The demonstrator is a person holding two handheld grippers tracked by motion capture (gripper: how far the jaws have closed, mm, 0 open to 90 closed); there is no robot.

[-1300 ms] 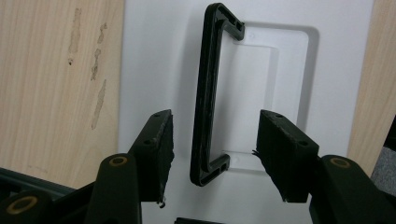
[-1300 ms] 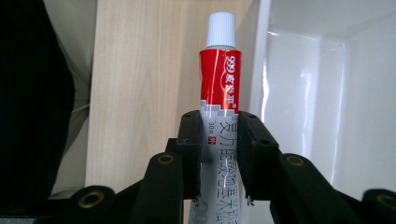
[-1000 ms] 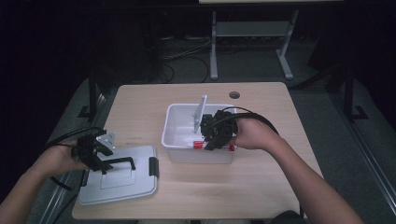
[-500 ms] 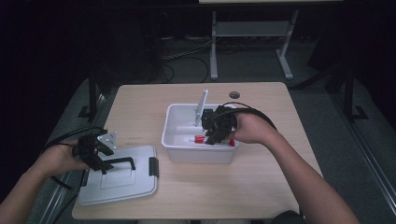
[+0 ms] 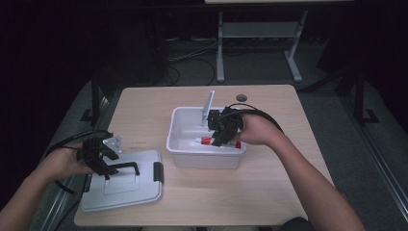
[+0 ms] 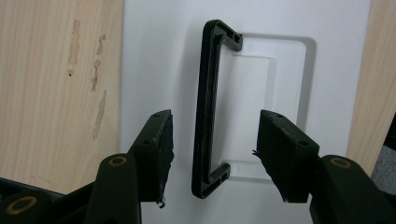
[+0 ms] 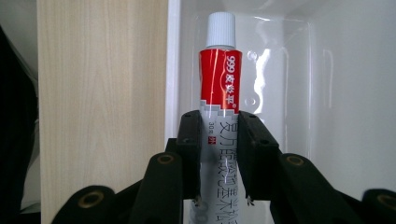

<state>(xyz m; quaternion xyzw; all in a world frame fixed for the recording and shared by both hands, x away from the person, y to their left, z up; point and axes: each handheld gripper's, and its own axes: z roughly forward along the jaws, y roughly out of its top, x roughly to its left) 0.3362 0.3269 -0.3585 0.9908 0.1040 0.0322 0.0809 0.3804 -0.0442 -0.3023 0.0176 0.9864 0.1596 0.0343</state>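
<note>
A white plastic bin (image 5: 175, 140) stands mid-table. My right gripper (image 5: 219, 139) reaches into it from the right, shut on a red-and-white ointment tube (image 5: 207, 141) with a white cap (image 7: 220, 29). In the right gripper view the pads (image 7: 191, 140) clamp the tube (image 7: 219, 88) at its middle, over the bin's floor (image 7: 289, 93). At the left, my left gripper (image 5: 108, 168) hovers over the bin's white lid (image 5: 139, 192). Its jaws stand open on either side of the lid's black handle (image 6: 208, 107), without touching it.
The lid lies flat near the table's front left corner, with a black latch (image 5: 158, 171) on its right edge. A grey plate (image 5: 209, 104) stands up behind the bin. A small round hole (image 5: 241, 97) sits near the far edge. Bare wood lies right of the bin.
My right gripper has moved left and down with the tube, from the bin's near right wall further into the bin. The left gripper has stayed over the lid handle.
</note>
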